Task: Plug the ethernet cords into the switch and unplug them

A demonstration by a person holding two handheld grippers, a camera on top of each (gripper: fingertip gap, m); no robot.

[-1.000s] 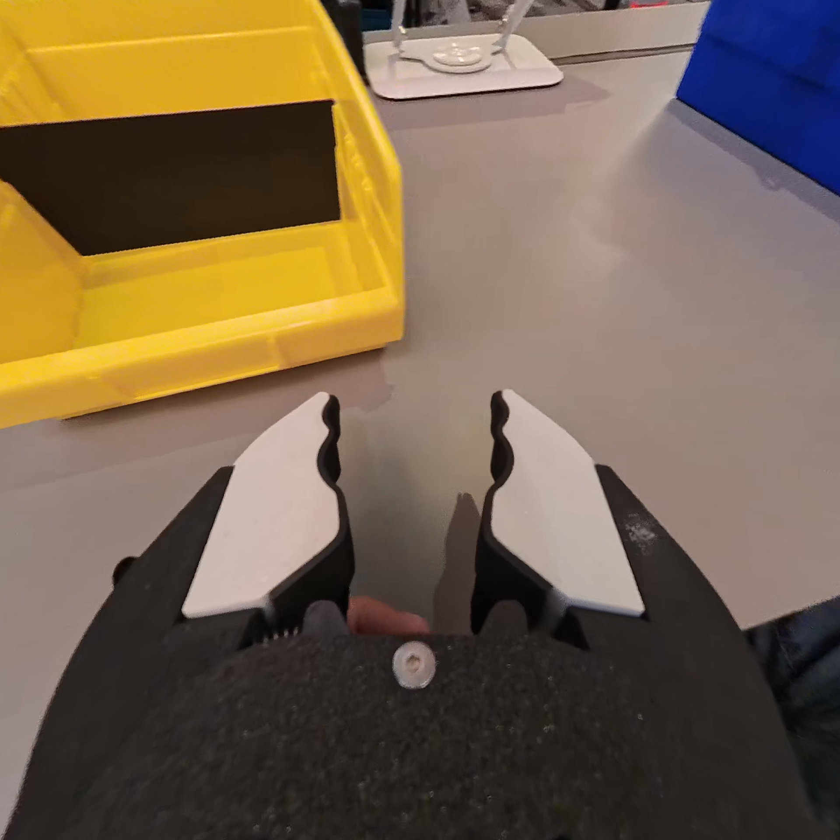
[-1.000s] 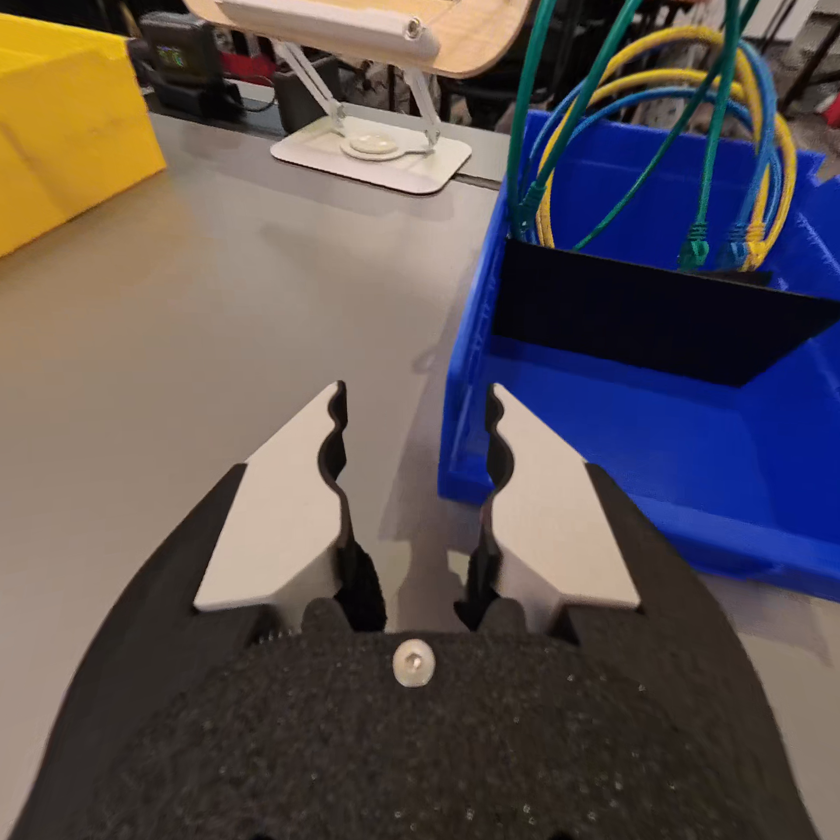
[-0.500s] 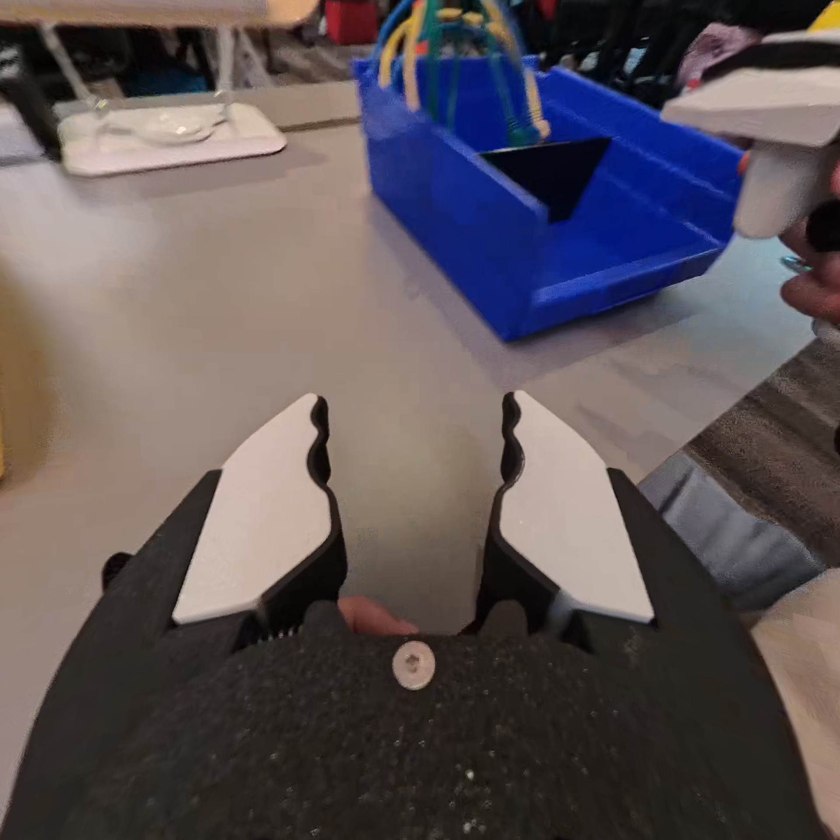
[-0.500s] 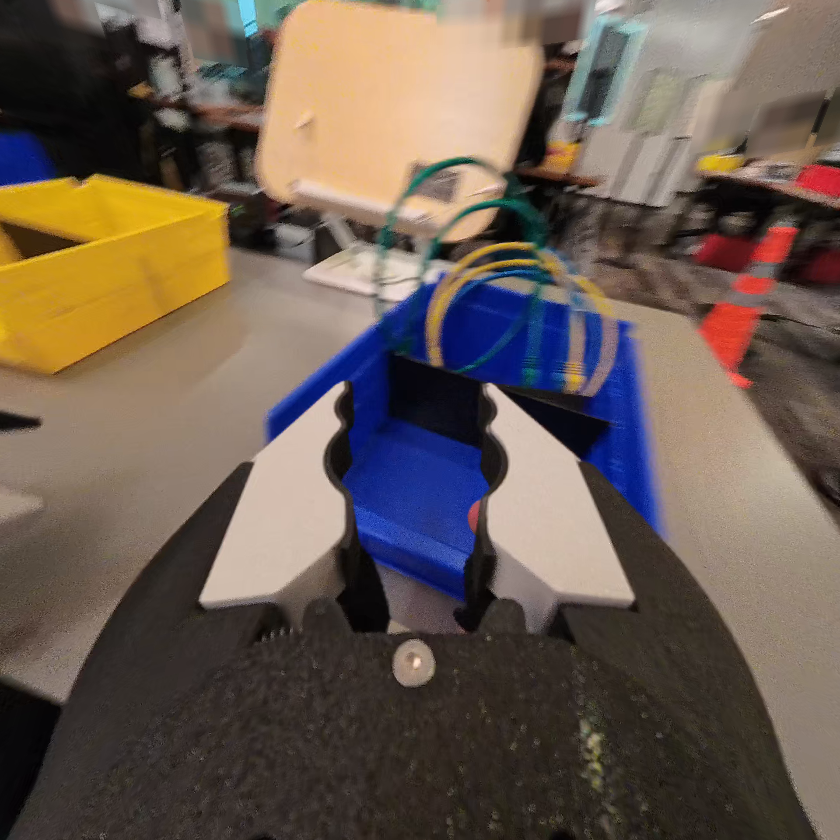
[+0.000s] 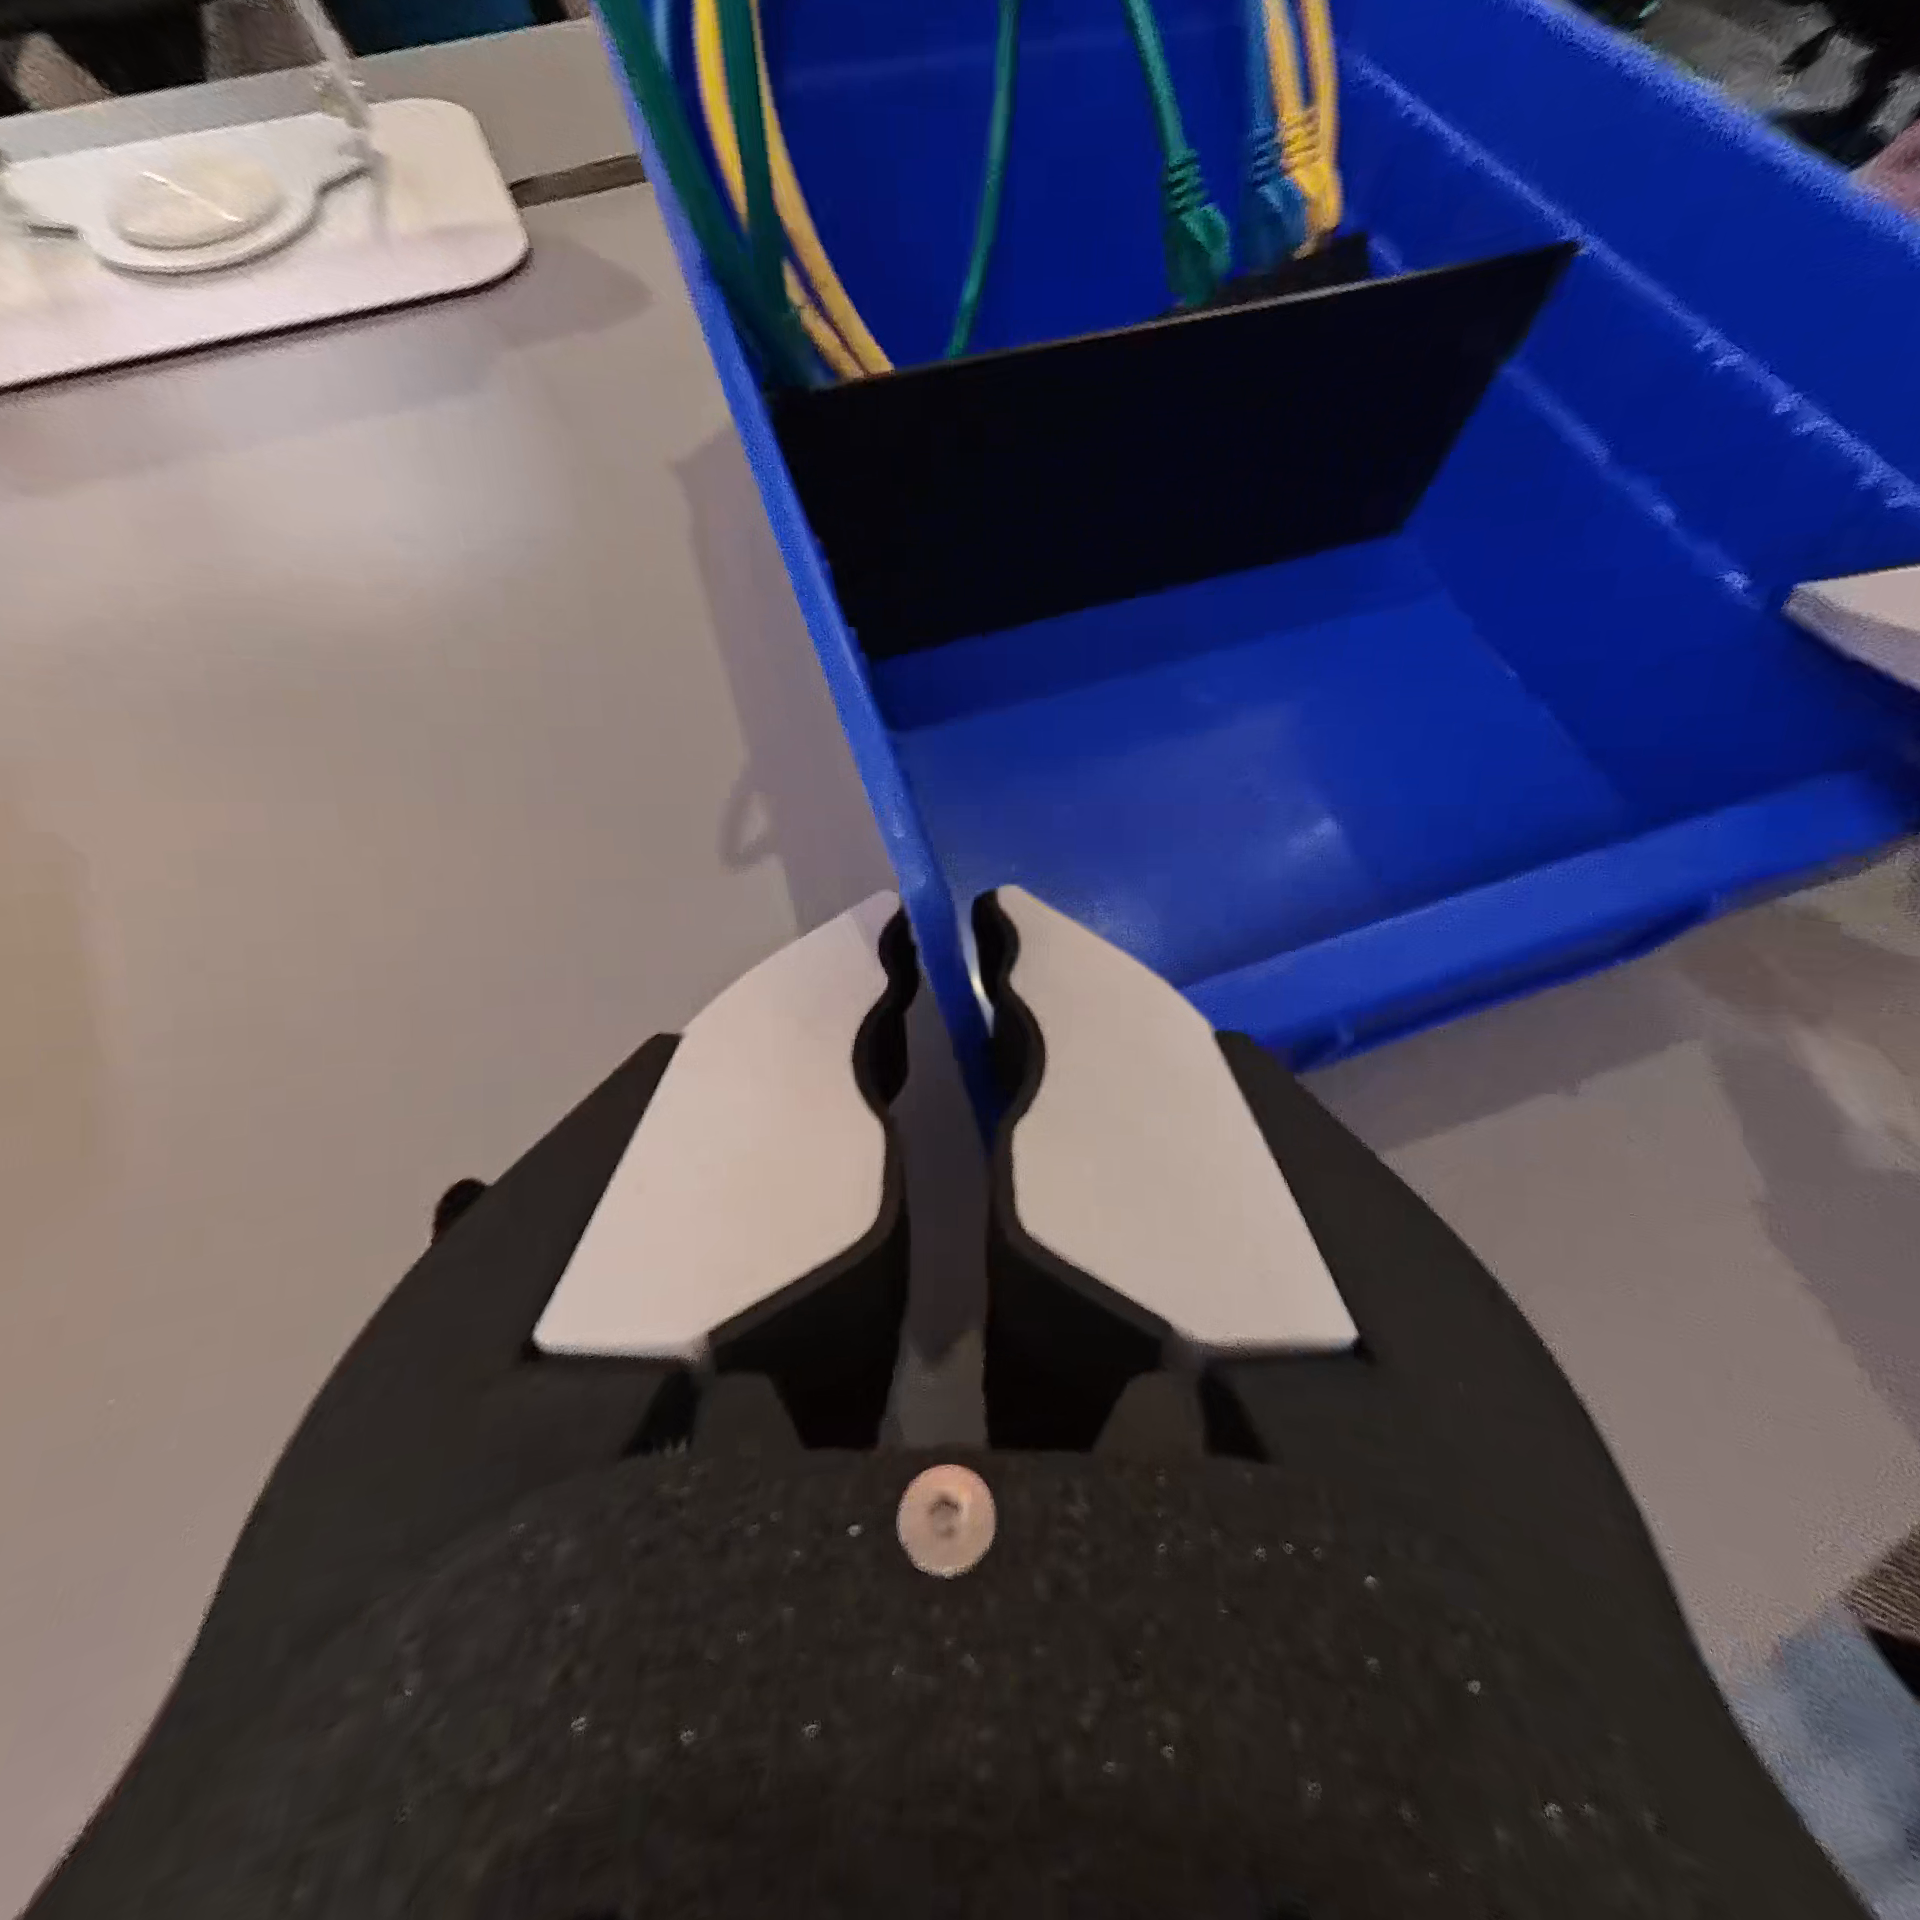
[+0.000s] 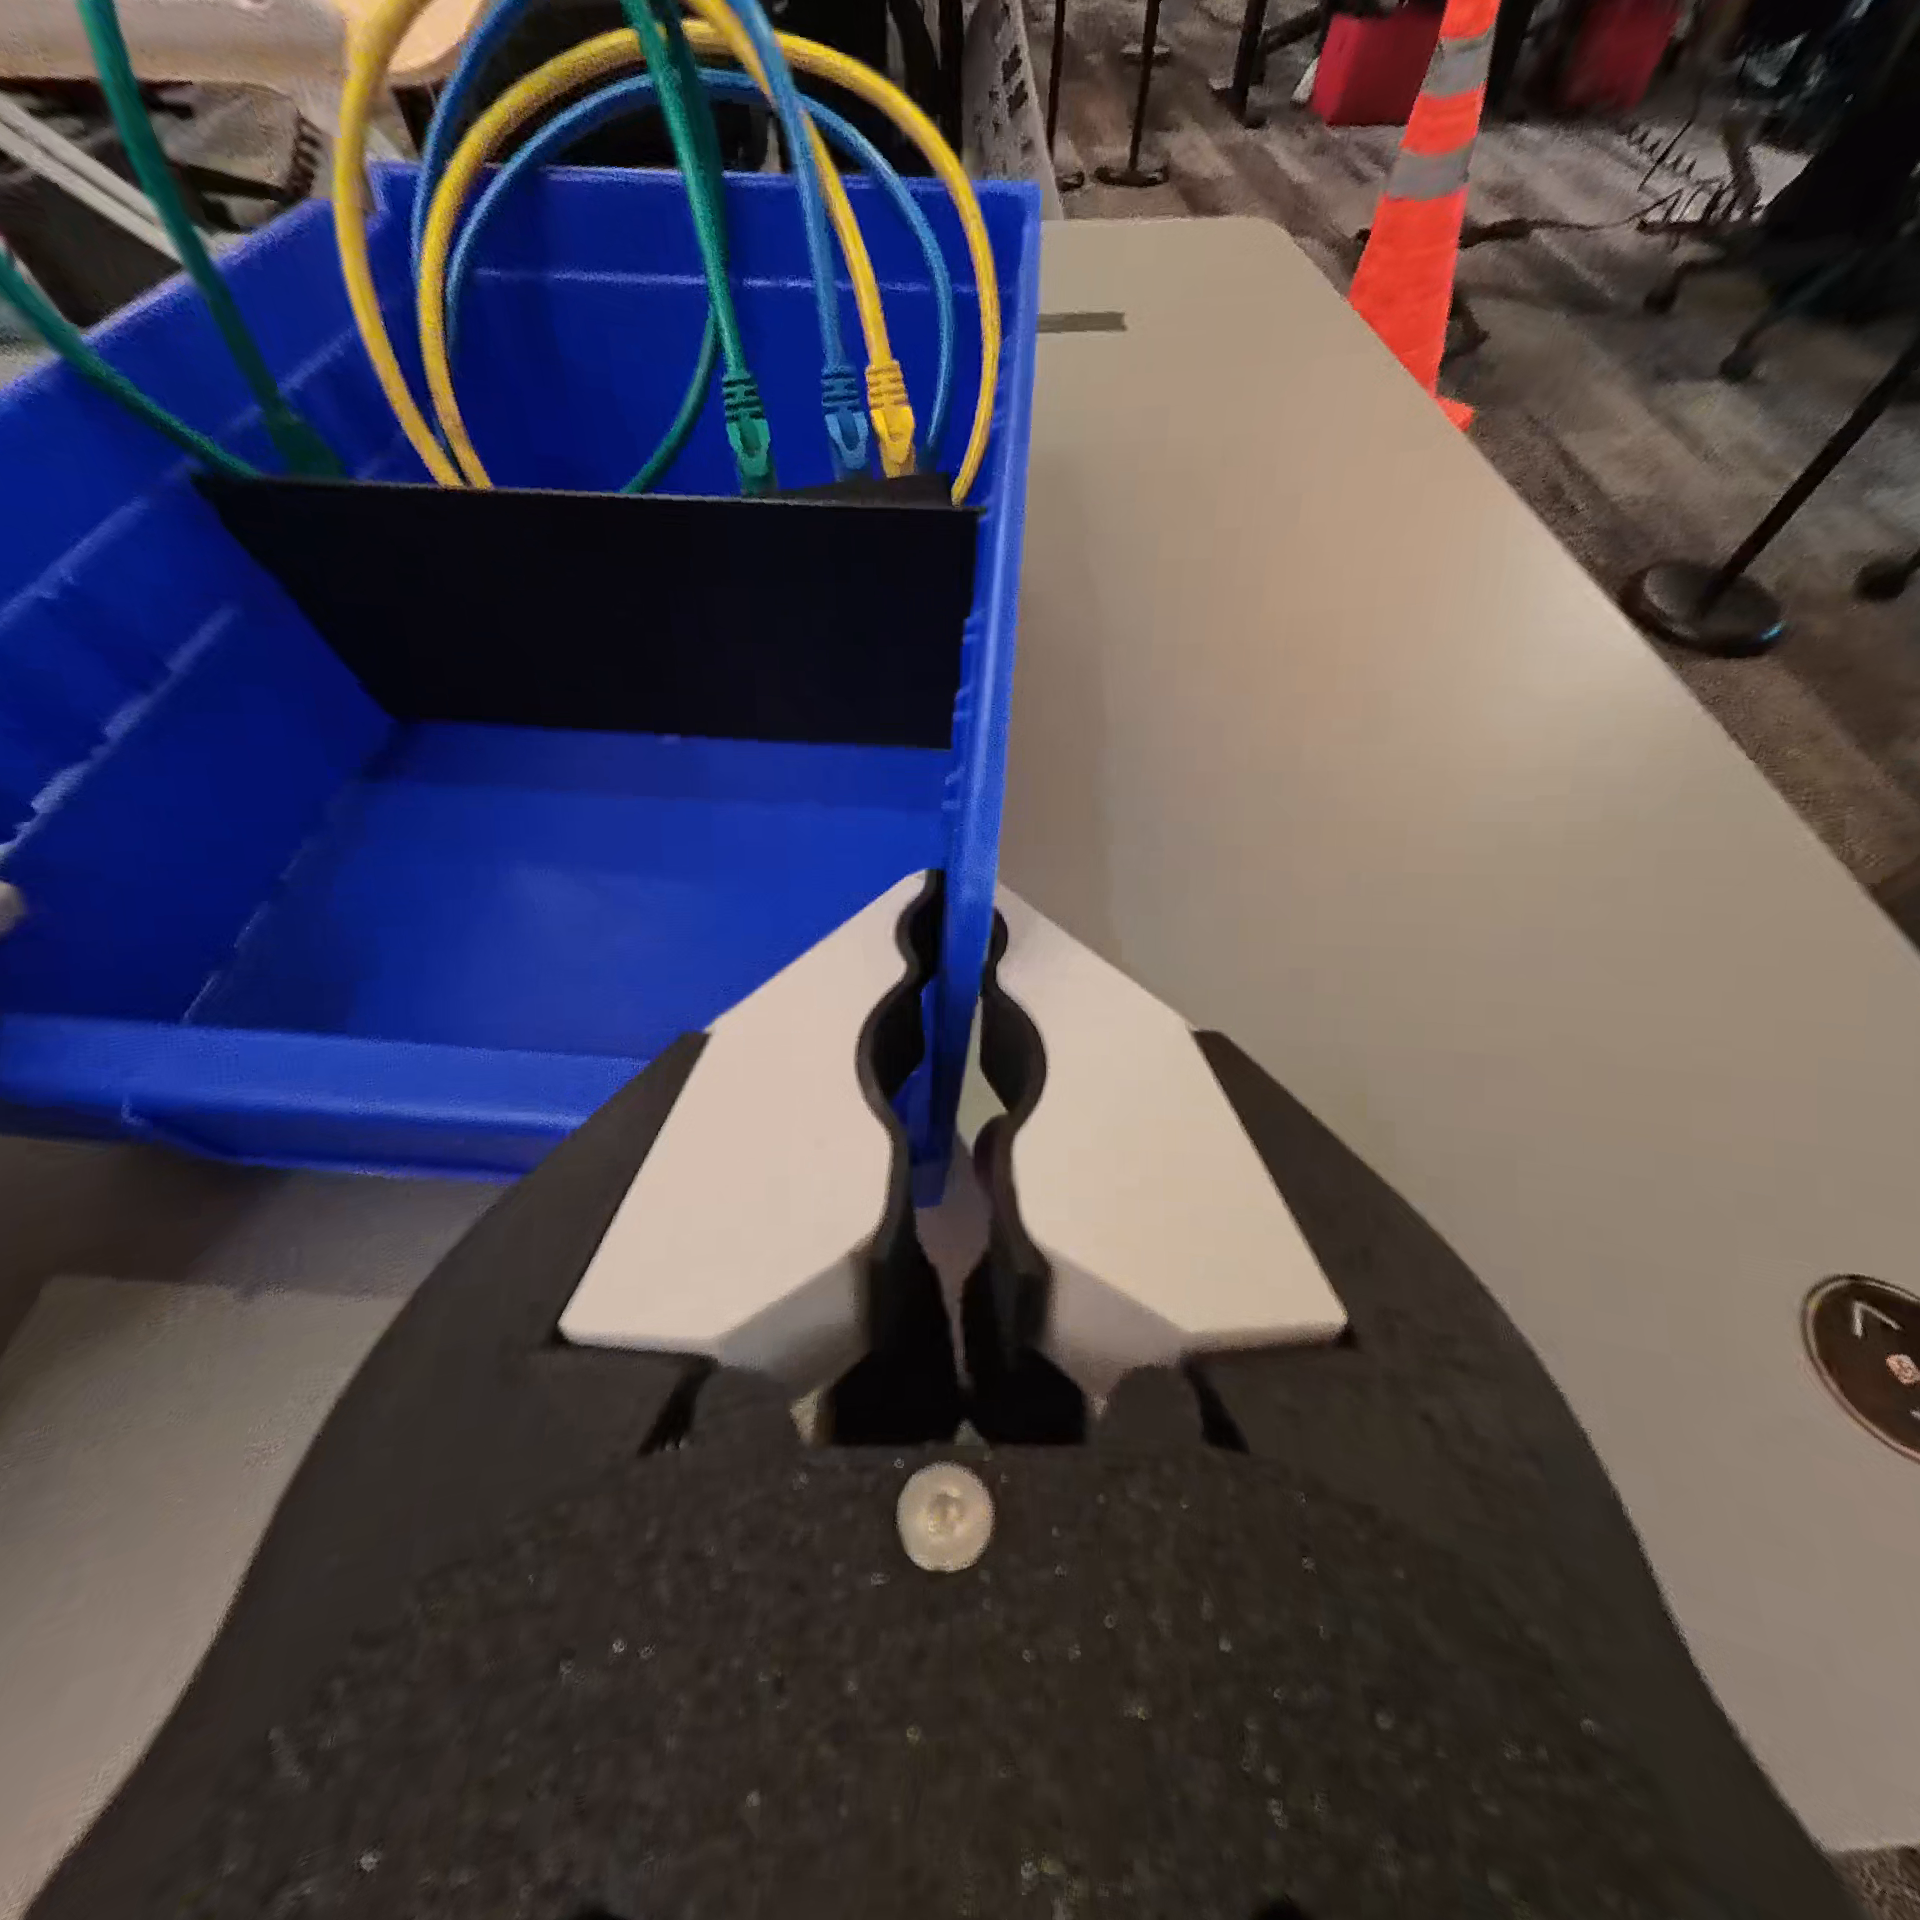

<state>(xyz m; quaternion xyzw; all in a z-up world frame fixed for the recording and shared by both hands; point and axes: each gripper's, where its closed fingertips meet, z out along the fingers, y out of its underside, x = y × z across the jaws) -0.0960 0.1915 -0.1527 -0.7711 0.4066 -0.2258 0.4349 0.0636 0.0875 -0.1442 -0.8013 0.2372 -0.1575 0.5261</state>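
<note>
A blue bin (image 5: 1299, 790) stands on the grey table, with a black divider (image 5: 1122, 488) across it. Behind the divider, green, blue and yellow ethernet cords (image 5: 1236, 208) loop up and plug down into a black switch (image 5: 1294, 275) that is mostly hidden. My left gripper (image 5: 945, 930) is shut on the bin's left wall at its near corner. My right gripper (image 6: 961, 914) is shut on the bin's (image 6: 520, 883) right wall at its near corner. The cords (image 6: 821, 405) and the divider (image 6: 623, 613) also show in the right wrist view.
A white stand base (image 5: 239, 218) sits on the table at the back left. An orange cone (image 6: 1423, 197) and black stanchion bases (image 6: 1704, 603) stand on the floor beyond the table's right edge. A round dark disc (image 6: 1870, 1361) is set in the table at right.
Both grippers have moved in to the blue bin and closed, the left on its left wall, the right on its right wall. The yellow bin has left both views.
</note>
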